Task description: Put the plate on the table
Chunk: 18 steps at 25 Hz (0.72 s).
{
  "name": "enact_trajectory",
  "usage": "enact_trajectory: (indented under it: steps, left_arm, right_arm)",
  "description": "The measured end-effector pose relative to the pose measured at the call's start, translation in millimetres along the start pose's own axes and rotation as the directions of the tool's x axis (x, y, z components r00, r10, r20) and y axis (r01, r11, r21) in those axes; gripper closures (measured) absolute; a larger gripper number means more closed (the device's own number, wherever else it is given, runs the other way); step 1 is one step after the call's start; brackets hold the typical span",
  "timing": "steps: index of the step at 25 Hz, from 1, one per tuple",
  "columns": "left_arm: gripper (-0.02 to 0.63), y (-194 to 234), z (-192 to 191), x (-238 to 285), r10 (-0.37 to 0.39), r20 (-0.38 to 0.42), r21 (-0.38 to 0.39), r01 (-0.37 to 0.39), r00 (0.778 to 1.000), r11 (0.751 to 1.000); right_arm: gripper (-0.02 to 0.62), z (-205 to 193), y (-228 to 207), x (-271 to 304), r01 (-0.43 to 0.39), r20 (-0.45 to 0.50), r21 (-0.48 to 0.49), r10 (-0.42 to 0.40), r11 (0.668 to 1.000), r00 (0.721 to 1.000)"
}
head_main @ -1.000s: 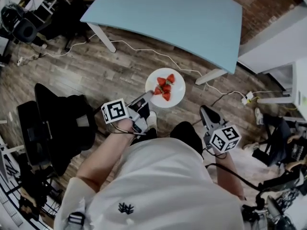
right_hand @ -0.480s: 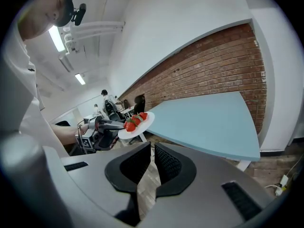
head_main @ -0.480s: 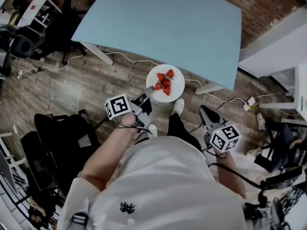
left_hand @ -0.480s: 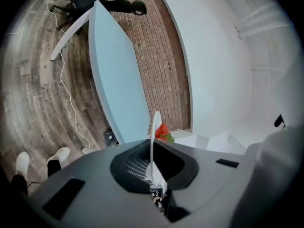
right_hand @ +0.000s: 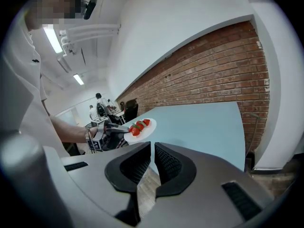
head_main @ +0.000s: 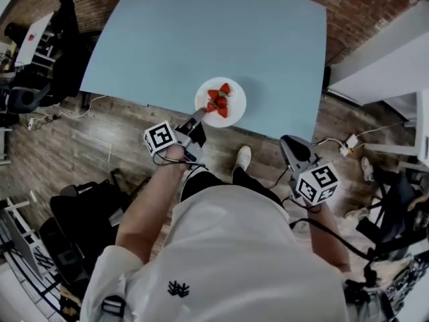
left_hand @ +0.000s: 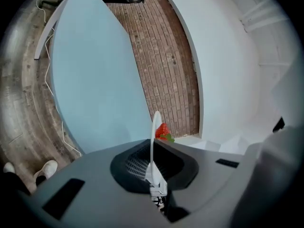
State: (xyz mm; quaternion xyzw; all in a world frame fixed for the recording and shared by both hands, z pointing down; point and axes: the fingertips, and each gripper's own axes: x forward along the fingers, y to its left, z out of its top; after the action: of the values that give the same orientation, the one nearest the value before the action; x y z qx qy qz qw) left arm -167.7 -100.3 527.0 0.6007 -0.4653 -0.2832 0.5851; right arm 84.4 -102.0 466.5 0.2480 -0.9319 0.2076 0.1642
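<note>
A white plate [head_main: 231, 110] with several red strawberries [head_main: 218, 101] hangs over the near edge of the light blue table [head_main: 201, 32]. My left gripper [head_main: 199, 117] is shut on the plate's near-left rim. In the left gripper view the plate [left_hand: 153, 141] shows edge-on between the jaws of the left gripper [left_hand: 153, 148], a strawberry [left_hand: 162, 131] behind it. My right gripper [head_main: 288, 143] is held off to the right of the plate, above the floor. Its jaws stand shut with nothing in them [right_hand: 152, 147]; beyond them are the plate [right_hand: 148, 127] and the table [right_hand: 204, 122].
A brick wall [right_hand: 213, 65] runs behind the table. Wood floor with a white cable [head_main: 94, 102] lies on the near side. A white shoe [head_main: 242, 158] stands by the table's edge, a black chair [head_main: 87, 210] at left, a white cabinet [head_main: 382, 52] at right.
The person has stepped up to the table. The left gripper has carried the plate forward from above the floor to over the table's near edge. The right gripper came along, still shut.
</note>
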Motion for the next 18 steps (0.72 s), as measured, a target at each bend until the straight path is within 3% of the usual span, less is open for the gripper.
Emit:
enact_trajectory:
  steps: [3, 9, 18]
  left_arm:
    - [0.598, 7.6, 13.5, 39.6, 0.013, -0.013, 0.004, -0.013, 1.0, 1.0]
    - [0.597, 23.3, 39.8, 95.7, 0.027, -0.048, 0.018, -0.026, 0.998, 0.999]
    - [0.598, 60.8, 91.6, 168.4, 0.046, -0.119, 0.052, -0.04, 0.992, 0.998]
  right_arm:
    - [0.568, -2.6, -26.7, 5.8, 0.001, -0.021, 0.035, 0.0, 0.999, 1.0]
    - [0.568, -3.0, -37.6, 15.6, 0.015, -0.051, 0.077, -0.011, 0.997, 0.999]
    - [0.568, 20.0, -60.4, 29.3, 0.147, -0.076, 0.124, -0.139, 0.981, 0.987]
